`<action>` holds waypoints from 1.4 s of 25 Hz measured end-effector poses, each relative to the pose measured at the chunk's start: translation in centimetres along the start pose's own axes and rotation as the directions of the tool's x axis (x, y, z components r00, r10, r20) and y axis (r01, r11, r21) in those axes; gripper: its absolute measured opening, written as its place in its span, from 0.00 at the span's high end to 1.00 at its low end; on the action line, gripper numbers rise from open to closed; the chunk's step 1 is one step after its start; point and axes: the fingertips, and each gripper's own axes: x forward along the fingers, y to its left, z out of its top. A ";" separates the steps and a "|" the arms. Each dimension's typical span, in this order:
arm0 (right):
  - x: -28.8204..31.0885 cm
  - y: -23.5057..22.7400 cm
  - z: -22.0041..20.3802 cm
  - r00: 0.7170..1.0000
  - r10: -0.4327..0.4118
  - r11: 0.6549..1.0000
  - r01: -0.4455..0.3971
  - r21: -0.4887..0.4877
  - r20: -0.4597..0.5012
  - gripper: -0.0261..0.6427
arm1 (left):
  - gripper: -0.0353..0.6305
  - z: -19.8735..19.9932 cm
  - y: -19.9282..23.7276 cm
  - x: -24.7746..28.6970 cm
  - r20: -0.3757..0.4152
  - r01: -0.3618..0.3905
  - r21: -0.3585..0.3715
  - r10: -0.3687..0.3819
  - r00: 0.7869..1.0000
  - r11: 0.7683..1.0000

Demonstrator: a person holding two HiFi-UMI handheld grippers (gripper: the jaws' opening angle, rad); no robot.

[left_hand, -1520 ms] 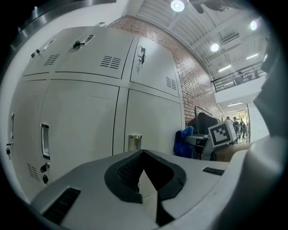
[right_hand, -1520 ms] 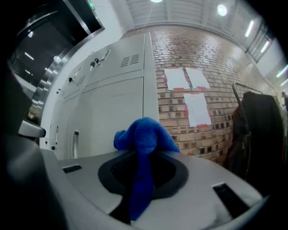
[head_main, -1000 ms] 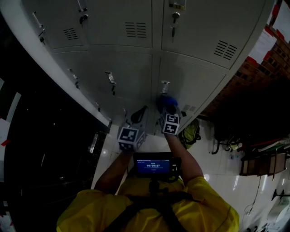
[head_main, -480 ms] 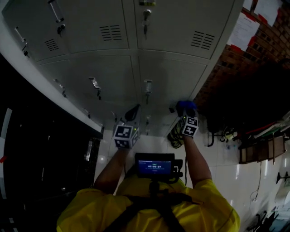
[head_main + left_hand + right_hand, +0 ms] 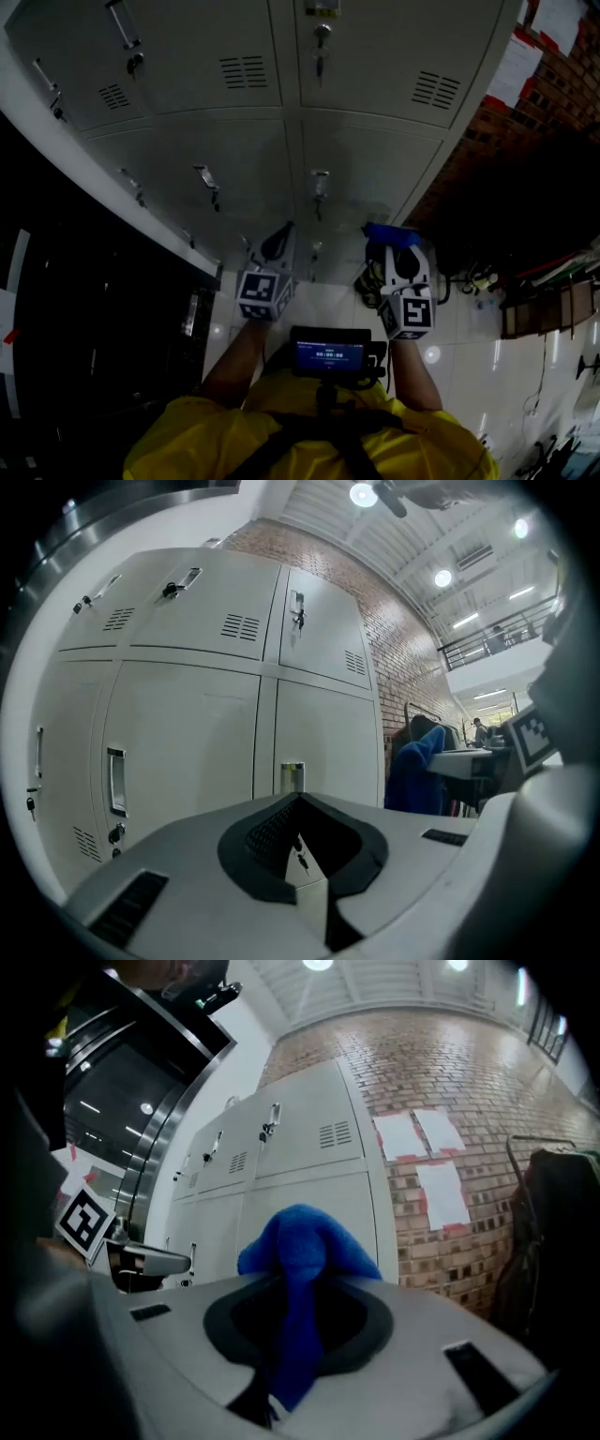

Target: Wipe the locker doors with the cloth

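The grey locker doors (image 5: pixel 253 150) fill the top of the head view, each with a handle and a key. My right gripper (image 5: pixel 394 246) is shut on a blue cloth (image 5: pixel 389 232) near the bank's lower right corner. In the right gripper view the cloth (image 5: pixel 302 1260) bulges out of the shut jaws, with the lockers (image 5: pixel 281 1176) a little way ahead and not touched. My left gripper (image 5: pixel 278 240) points at the lower doors, shut on nothing. Its own view shows the jaws closed (image 5: pixel 302 850) in front of the doors (image 5: pixel 197 733), with the cloth (image 5: pixel 415 772) off to the right.
A brick wall (image 5: pixel 450 1101) with paper sheets (image 5: pixel 422 1162) adjoins the lockers on the right. A yellow-green bag (image 5: pixel 368 281) lies on the glossy white floor (image 5: pixel 469 375) by the locker base. A dark glass wall (image 5: pixel 84 309) runs along the left. Furniture (image 5: pixel 544 314) stands at right.
My right gripper has carried the cloth from the lower middle door, beside its handle, rightward and back to the bank's lower right corner. The left gripper has barely moved.
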 end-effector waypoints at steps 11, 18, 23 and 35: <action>-2.5 6.7 1.9 0.999 -0.038 0.997 0.037 0.068 0.008 0.85 | 0.94 1.2 1.8 -4.8 -0.009 0.093 -0.006 -0.093 0.996 0.996; -10.4 11.4 3.7 0.999 0.006 0.996 -0.008 0.087 0.033 0.85 | 0.94 2.6 -1.1 -14.1 0.027 0.061 0.021 -0.061 0.998 0.998; -20.7 12.4 4.5 0.998 0.044 0.996 -0.048 0.076 0.052 0.85 | 0.94 1.5 -7.5 -22.8 0.064 0.025 0.004 -0.025 0.998 1.000; -40.8 12.7 4.3 0.998 0.044 0.990 -0.050 0.129 0.055 0.85 | 0.94 -1.8 -19.3 -40.1 0.017 -0.012 -0.020 0.012 1.000 1.000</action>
